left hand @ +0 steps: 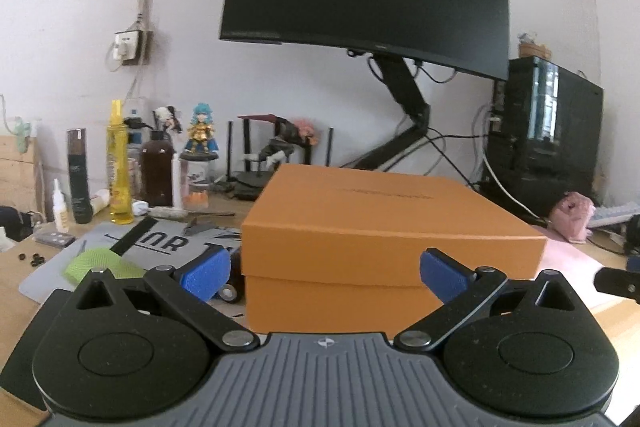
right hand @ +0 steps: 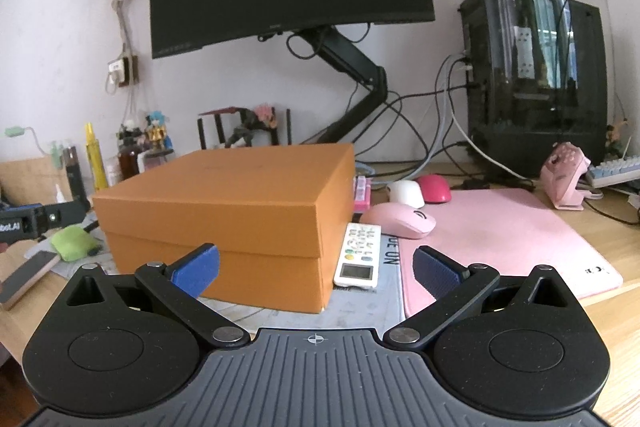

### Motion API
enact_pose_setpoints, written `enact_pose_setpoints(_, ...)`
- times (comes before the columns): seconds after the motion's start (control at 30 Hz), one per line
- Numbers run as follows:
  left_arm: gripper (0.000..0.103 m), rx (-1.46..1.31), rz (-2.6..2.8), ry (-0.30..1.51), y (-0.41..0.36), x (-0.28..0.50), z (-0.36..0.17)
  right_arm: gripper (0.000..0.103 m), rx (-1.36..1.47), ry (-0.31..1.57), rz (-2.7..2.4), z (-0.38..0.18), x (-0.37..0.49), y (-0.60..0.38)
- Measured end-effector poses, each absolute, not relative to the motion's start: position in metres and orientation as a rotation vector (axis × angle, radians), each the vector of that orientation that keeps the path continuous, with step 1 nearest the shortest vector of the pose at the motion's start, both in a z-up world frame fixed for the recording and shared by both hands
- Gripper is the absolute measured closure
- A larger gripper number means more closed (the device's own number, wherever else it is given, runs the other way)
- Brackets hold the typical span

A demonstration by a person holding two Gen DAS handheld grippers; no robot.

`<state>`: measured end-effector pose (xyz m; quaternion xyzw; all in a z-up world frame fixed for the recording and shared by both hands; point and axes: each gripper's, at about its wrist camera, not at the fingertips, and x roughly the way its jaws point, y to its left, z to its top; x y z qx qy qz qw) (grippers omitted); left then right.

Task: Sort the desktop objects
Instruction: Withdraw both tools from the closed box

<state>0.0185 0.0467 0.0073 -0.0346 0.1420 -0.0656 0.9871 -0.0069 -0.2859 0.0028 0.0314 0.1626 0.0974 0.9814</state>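
a: how far along is the sorting judged to be?

b: barely begun, it seems. the orange box [right hand: 228,211] is lidded, and the remote [right hand: 359,255] and pink mouse [right hand: 400,220] are left loose beside it.

a: and relative to the claws?

b: the box is seen just ahead of the left gripper [left hand: 324,273], spread wide and empty. ahead of the right gripper [right hand: 316,269], likewise wide and empty, the remote lies near.

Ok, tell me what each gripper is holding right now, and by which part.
Nothing is held. The left gripper and the right gripper are both open, fingers spread, in front of the closed orange box without touching it.
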Motion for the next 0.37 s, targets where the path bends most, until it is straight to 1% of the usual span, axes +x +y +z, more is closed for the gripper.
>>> enact_pose_setpoints(0.17, 0.0, -0.062, -0.153, 0.223, 0.0482, 0.0122, 0.0072, 0.0, 0.056, 0.324, 0.192, 0.0043, -0.0071, -0.2847)
enact_pose_setpoints(0.37, 0.0, -0.027, -0.154, 0.243, 0.0416, 0.0134, 0.0065, 0.0, 0.051, 0.323, 0.189, 0.0058, -0.0072, -0.2829)
